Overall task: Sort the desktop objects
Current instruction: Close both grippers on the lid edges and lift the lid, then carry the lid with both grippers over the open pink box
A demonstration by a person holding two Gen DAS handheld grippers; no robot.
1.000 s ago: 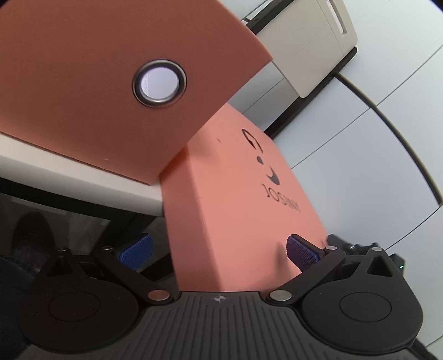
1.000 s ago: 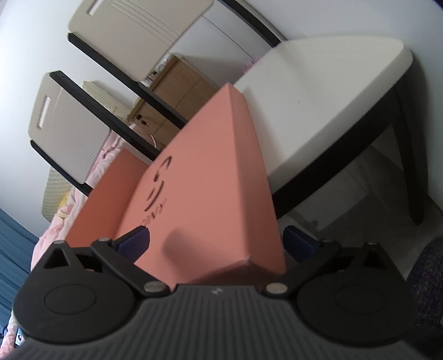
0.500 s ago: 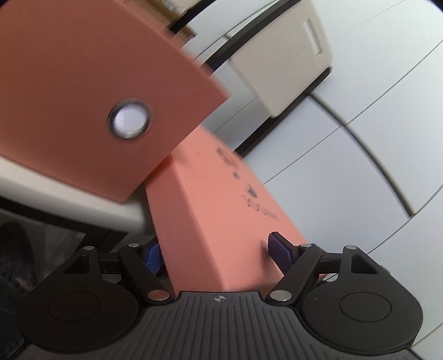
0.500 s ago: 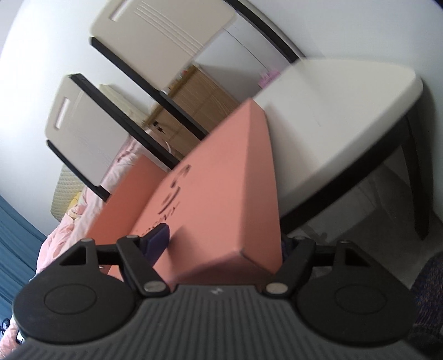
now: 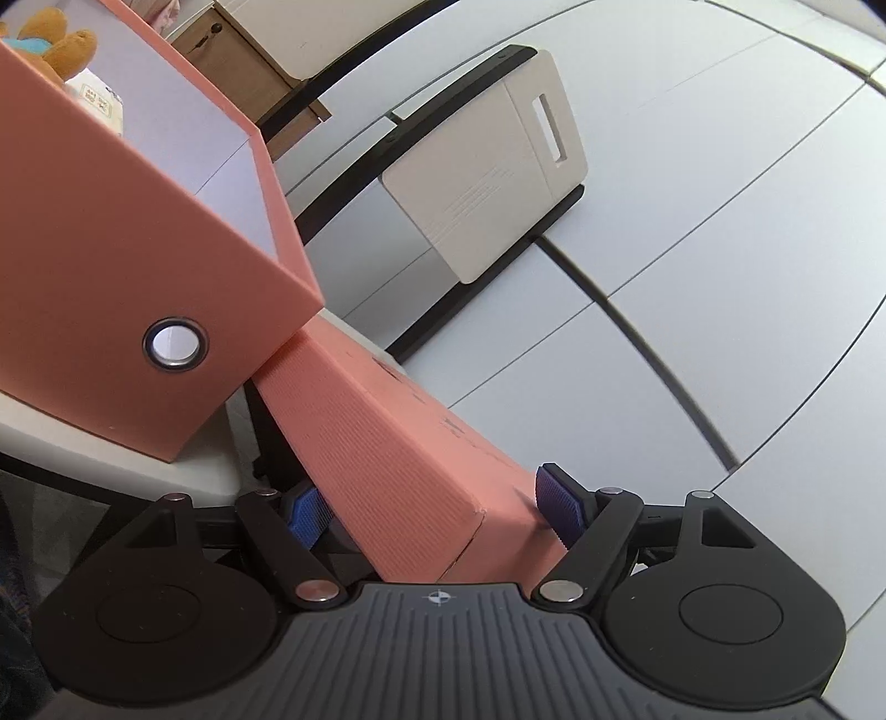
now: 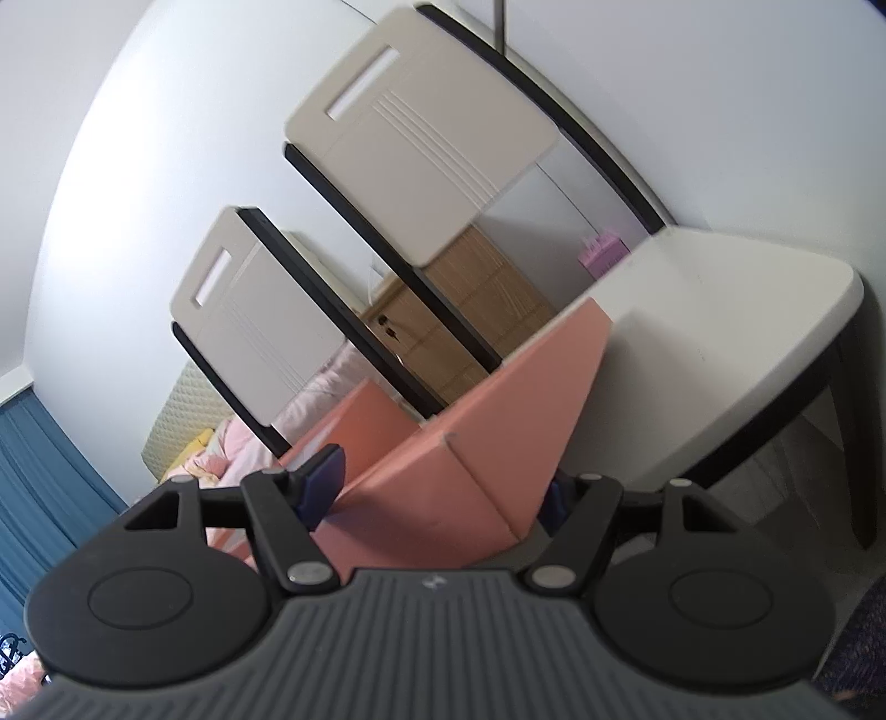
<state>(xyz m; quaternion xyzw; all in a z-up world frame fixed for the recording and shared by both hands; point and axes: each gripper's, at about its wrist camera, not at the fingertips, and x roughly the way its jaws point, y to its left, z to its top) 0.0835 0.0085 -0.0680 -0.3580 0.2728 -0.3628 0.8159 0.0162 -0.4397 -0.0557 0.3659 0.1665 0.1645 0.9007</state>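
A salmon-pink box lid with dark printed marks is held between both grippers. My left gripper is shut on one end of the lid, a blue pad on each side. My right gripper is shut on the other end. The matching open pink box with a metal-ringed hole stands on the white table to the left in the left wrist view; a plush toy shows over its rim. The lid sits tilted beside the box's corner.
The white table with black legs runs to the right in the right wrist view. Two beige chair backs stand behind it. A wooden cabinet and pink bedding are further back.
Both grippers have closed further on the lid and lifted it, tipping it nearer level. The views swung upward; the box's open top and the chairs now show more.
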